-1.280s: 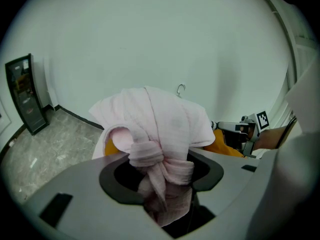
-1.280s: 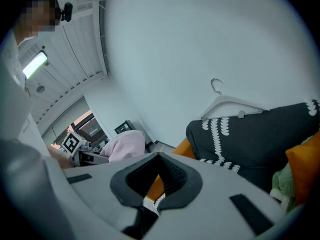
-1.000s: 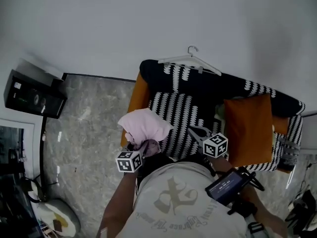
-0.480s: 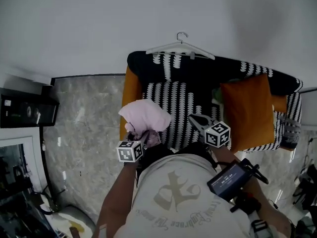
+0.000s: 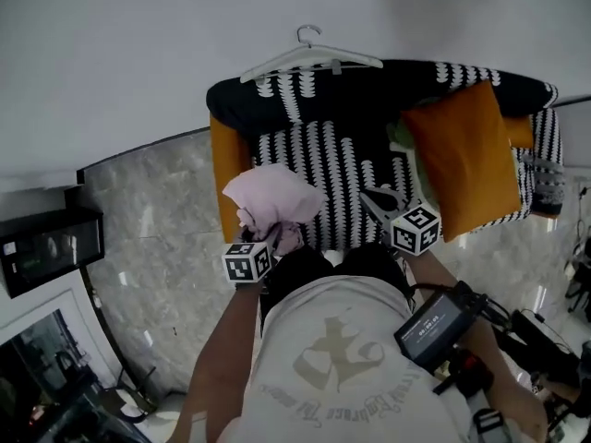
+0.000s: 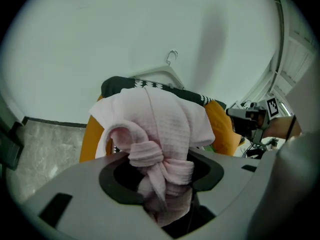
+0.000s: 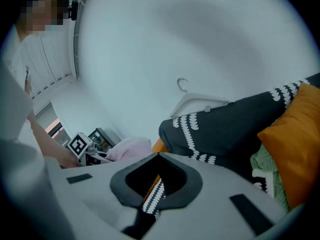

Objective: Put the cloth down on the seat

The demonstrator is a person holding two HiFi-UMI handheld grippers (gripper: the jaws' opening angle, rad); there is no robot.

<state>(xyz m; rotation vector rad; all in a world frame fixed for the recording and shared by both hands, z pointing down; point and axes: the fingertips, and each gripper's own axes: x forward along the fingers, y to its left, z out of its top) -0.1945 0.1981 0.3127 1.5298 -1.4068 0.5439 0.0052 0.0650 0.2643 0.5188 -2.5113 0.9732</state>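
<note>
Cloth (image 5: 271, 201), pink and bunched, hangs from the left claw (image 5: 261, 240) over the left edge of the seat (image 5: 323, 169). Left gripper view: the claw is clamped on its knotted folds. Right gripper view: the right claw (image 7: 156, 184) stands apart, empty.

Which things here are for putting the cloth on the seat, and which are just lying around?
For the job:
- pink cloth, clamped in the left gripper
- striped seat

Just lying about:
- white hanger on top of the seat back
- orange cushion
- green fabric beside the cushion
- right gripper, open and empty
</note>
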